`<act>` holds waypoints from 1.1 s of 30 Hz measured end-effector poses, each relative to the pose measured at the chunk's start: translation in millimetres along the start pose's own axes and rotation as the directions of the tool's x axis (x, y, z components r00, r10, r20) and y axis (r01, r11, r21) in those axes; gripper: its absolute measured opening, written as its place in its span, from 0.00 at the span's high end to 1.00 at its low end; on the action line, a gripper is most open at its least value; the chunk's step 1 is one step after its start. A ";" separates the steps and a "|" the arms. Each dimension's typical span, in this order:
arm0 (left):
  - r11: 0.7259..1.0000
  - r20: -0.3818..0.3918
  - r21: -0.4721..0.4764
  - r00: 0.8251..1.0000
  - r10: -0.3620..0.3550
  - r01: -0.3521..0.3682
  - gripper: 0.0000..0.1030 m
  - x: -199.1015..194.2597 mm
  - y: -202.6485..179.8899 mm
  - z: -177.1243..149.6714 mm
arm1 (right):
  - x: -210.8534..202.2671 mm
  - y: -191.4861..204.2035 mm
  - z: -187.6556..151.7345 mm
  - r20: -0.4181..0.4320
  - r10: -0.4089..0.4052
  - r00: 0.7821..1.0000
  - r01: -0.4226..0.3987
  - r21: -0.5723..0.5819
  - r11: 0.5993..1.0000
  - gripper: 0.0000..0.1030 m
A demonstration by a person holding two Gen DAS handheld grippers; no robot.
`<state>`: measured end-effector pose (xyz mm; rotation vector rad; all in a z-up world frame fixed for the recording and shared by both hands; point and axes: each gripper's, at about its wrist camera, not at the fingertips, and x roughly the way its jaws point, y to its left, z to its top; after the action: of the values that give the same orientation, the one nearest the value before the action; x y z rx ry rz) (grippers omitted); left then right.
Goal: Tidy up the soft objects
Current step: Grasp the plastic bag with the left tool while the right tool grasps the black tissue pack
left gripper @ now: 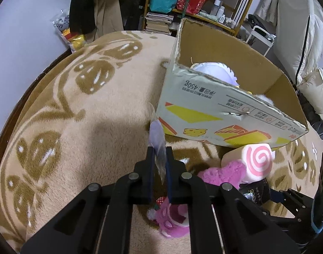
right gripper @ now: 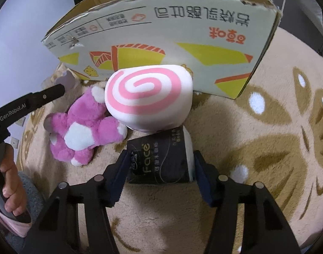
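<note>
Both tongs loaded beside the box, tissue pack next to go in.

My right gripper (right gripper: 159,177) has its jaws spread wide around the black tissue pack (right gripper: 159,160) lying on the blanket (right gripper: 267,127), pads against its two sides, so I judge it gripped. The pack looks light and squashy with a slick wrapper, so I'd hold it across the middle and squeeze gently. My left gripper (left gripper: 159,165) is pressed nearly together, pinching a thin lilac piece in clear film (left gripper: 157,141), flimsy and limp. The swirl roll cushion (right gripper: 148,99) and pink plush bear (right gripper: 85,127) rest just in front of the cardboard box (right gripper: 161,36), touching each other.
</note>
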<state>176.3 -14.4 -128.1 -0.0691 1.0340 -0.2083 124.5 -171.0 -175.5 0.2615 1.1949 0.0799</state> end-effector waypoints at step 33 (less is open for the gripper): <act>0.994 0.076 0.021 0.991 0.109 -0.110 0.93 -31.8 1.7 -9.0 | 14.6 28.0 0.3 -0.006 -0.066 0.998 0.065 -0.086 0.994 0.35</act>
<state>153.1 -5.8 -106.1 0.0029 0.9570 -0.1180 132.2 -141.1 -181.9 0.1469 1.2044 0.0750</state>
